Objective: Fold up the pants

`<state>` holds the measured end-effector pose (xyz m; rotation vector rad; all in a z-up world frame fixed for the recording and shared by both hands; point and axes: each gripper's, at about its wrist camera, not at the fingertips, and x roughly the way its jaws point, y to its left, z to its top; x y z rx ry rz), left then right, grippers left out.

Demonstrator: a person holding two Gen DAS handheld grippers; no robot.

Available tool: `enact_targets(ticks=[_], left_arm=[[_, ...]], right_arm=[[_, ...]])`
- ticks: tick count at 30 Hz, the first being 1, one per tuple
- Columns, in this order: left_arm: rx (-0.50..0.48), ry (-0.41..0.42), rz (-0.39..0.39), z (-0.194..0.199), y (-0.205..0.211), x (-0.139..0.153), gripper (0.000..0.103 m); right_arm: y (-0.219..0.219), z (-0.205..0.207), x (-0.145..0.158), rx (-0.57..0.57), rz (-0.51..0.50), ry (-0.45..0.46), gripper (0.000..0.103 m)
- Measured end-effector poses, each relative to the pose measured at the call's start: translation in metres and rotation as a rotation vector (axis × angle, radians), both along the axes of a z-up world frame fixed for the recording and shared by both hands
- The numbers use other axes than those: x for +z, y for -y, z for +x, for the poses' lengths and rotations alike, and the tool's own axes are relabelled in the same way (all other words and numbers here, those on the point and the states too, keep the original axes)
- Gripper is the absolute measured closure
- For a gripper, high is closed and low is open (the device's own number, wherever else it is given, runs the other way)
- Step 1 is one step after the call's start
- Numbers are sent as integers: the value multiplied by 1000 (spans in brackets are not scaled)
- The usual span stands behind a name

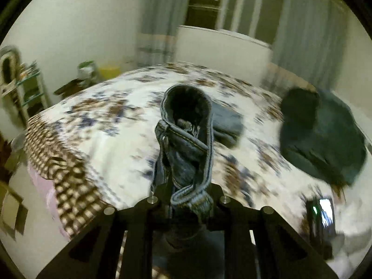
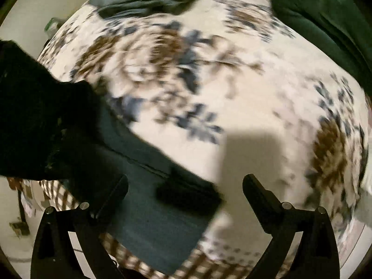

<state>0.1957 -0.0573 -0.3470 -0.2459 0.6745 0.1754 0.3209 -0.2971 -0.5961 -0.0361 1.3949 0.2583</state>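
Observation:
My left gripper [image 1: 186, 186] is shut on the waistband of the blue jeans [image 1: 186, 144] and holds them bunched up above the bed; the fingers are hidden by denim. My right gripper [image 2: 186, 183] is open and empty, low over the bed, with a dark blue-grey part of the pants [image 2: 158, 220] lying between and below its fingers [image 2: 258, 193]. A dark sleeve or cloth [image 2: 34, 116] crosses the left of the right wrist view. Both views are blurred by motion.
The bed has a white floral cover [image 1: 104, 125] with a checked border [image 1: 69, 181]. A folded blue garment [image 1: 227, 123] lies mid-bed and a dark green pile [image 1: 320, 137] at the right. A phone [image 1: 323, 216] lies near the right edge. Shelves [image 1: 28, 86] stand at the left wall.

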Motion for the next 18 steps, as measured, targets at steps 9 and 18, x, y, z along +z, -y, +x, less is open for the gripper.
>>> enact_targets(ticks=[9, 18], left_arm=[[-266, -220, -82, -23, 150, -87, 89], [-307, -400, -85, -17, 187, -157, 87]], right_arm=[[153, -10, -25, -227, -56, -87, 3], [243, -38, -48, -378, -81, -156, 3]])
